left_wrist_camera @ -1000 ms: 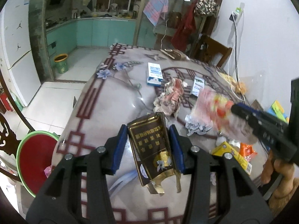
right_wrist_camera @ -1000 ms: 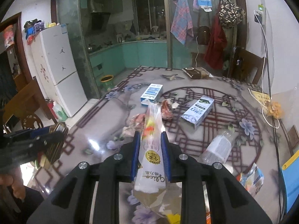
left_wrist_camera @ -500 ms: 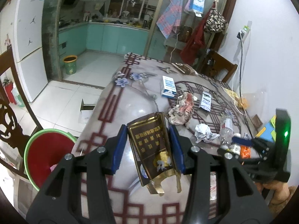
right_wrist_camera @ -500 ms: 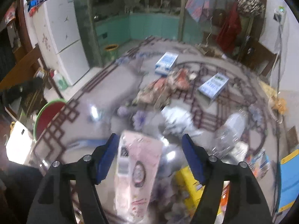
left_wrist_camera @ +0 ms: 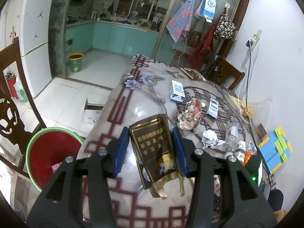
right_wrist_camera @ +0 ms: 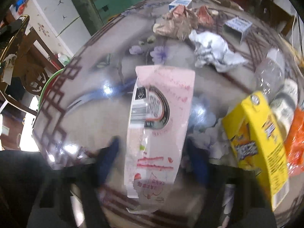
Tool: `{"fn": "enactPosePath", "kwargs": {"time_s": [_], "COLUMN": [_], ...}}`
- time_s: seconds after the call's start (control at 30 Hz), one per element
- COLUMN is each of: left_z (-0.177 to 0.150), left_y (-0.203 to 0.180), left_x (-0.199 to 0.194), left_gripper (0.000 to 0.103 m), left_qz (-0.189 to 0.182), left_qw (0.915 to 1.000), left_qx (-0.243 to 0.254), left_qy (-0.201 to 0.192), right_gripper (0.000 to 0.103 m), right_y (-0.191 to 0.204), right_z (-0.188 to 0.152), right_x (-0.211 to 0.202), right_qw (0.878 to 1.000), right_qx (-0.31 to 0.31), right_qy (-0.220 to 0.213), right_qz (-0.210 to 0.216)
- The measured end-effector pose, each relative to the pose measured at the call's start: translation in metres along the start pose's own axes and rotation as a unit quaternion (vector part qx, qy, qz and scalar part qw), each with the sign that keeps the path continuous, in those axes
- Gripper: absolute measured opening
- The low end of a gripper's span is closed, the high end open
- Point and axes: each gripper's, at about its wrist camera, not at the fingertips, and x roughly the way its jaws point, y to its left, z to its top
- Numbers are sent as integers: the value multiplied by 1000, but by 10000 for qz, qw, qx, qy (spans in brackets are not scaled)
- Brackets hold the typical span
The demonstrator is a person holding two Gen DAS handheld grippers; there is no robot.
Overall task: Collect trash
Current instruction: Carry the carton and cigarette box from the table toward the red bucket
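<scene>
Left gripper point(left_wrist_camera: 151, 150): jaws part-closed, blue pads pressed on both long edges of a flattened brown-and-gold carton point(left_wrist_camera: 154, 152), which is held clear above the table point(left_wrist_camera: 121, 98), torn gold flap hanging at its 6 o'clock end. Right gripper point(right_wrist_camera: 152, 157): jaws roughly half open and just closing in from a wider setting; a pink wrapper point(right_wrist_camera: 159, 125) lies flat on the table between the blurred pads point(right_wrist_camera: 108, 157), with a visible gap on each side, so it is not gripped. Left wrist view, outward from the carton: a crumpled red-and-white wrapper point(left_wrist_camera: 189, 114) at 1 o'clock, a wad of white paper point(left_wrist_camera: 210, 138) at 3 o'clock, a clear bottle point(left_wrist_camera: 232, 134) just beyond the wad, a blue-and-white box point(left_wrist_camera: 177, 91) at 12 o'clock, a smaller box point(left_wrist_camera: 212, 107) to its right. A red basin with a green rim point(left_wrist_camera: 49, 152) stands on the floor at 9 o'clock, beside the table edge, with some scraps inside. Right wrist view, outward from the pink wrapper: a yellow box point(right_wrist_camera: 256, 144) at 3 o'clock, an orange packet point(right_wrist_camera: 295, 142) touching its far side, the bottle at 2 o'clock, the white wad at 1 o'clock, the crumpled wrapper at 12 o'clock. The carton and the left gripper appear at the frame's 10 o'clock edge.
</scene>
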Motion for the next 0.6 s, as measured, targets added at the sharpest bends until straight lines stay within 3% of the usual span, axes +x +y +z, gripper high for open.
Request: {"fn": "enactPosePath", "kwargs": {"time_s": [0.23,0.5,0.57,0.6], "left_z": [0,1,1,1], "left_y": [1,20,27,32], "left_x": [0,-4,-7,-8], "left_gripper": [45,45,45,45], "left_qz": [82,203,250,272], "left_qw": [10000,9998,9996,9995], "left_qx": [49,-28,-91,-146], "left_qy": [-19,-37,-49,-54], "right_gripper": [55,49,24,26], "right_y": [1,30,39,44], "right_z": [5,26,32,35], "right_x": [-19,-38,-38,-37], "right_qw": [9990,9958,9949,9947], "right_qx": [47,-132,-222,-258], "right_qy": [-381,-750,-785,-787], "right_qz": [216,508,588,615]}}
